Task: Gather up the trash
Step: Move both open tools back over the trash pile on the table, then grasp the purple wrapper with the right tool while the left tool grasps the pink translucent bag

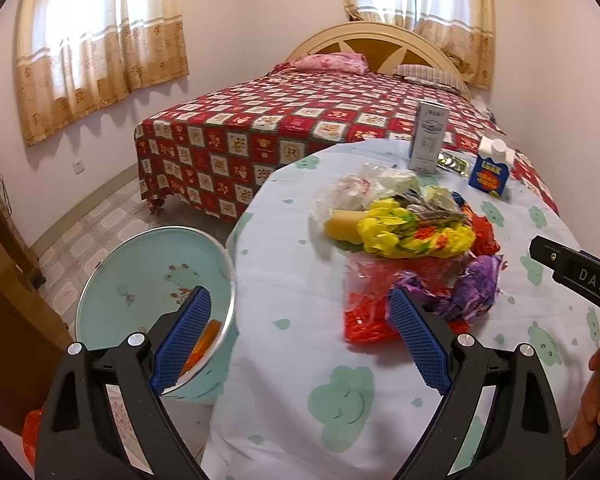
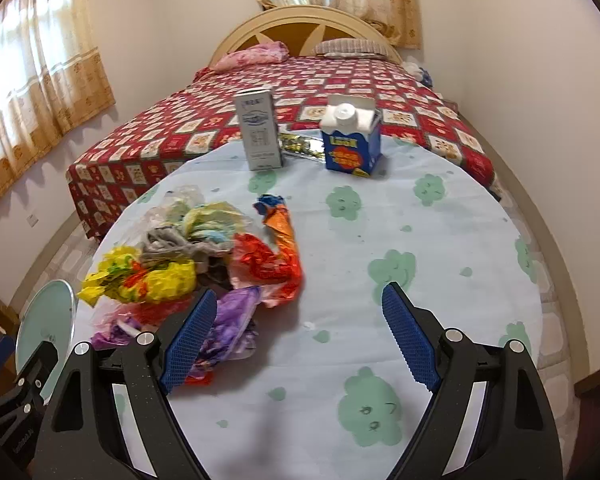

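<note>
Above the worktop, each hand-held gripper is hanging spread and empty, approaching the wrapper pile; next, pinching one wrapper for the bin.

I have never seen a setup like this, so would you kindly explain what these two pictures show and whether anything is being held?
A person holds two hand-held grippers, each with a fisheye camera looking along its blue-padded fingers. One picture comes from the left gripper, the other from the right gripper. Both are open and hold nothing. On the round table lie a pile of crumpled wrappers, a grey carton, a blue carton and a foil packet. A pale blue basin sits beside the table.
</note>
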Action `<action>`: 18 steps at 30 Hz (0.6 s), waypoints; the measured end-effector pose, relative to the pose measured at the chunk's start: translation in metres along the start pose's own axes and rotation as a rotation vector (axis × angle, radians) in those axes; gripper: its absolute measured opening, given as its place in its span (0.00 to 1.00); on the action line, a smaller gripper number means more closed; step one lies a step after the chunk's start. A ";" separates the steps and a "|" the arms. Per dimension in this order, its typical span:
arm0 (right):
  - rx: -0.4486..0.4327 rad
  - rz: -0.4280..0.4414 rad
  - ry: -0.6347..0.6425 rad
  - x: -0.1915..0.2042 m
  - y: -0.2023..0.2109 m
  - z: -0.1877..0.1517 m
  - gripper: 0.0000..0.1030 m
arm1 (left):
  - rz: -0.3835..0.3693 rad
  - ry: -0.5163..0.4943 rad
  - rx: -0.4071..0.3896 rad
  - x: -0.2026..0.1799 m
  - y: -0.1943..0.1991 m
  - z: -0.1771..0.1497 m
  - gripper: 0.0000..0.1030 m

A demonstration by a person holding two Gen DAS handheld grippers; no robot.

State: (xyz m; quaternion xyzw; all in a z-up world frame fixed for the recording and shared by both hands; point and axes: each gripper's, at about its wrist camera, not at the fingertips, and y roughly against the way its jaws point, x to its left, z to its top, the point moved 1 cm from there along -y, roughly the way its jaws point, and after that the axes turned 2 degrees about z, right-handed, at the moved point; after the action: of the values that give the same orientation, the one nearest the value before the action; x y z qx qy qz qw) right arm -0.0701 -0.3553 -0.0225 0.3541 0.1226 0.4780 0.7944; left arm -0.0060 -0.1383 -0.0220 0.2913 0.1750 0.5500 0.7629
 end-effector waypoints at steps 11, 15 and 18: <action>0.018 -0.018 -0.012 -0.014 -0.008 0.000 0.81 | -0.013 -0.020 0.023 -0.015 -0.009 0.001 0.87; 0.027 -0.020 -0.014 -0.017 -0.013 0.001 0.81 | -0.007 -0.024 0.037 -0.017 -0.014 0.001 0.87; 0.035 -0.022 -0.013 -0.019 -0.016 0.001 0.81 | 0.005 -0.034 0.056 -0.018 -0.019 0.000 0.87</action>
State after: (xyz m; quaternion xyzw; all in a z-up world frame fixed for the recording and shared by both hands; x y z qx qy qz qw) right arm -0.0681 -0.3767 -0.0355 0.3694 0.1298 0.4646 0.7942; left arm 0.0020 -0.1592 -0.0353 0.3225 0.1765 0.5418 0.7559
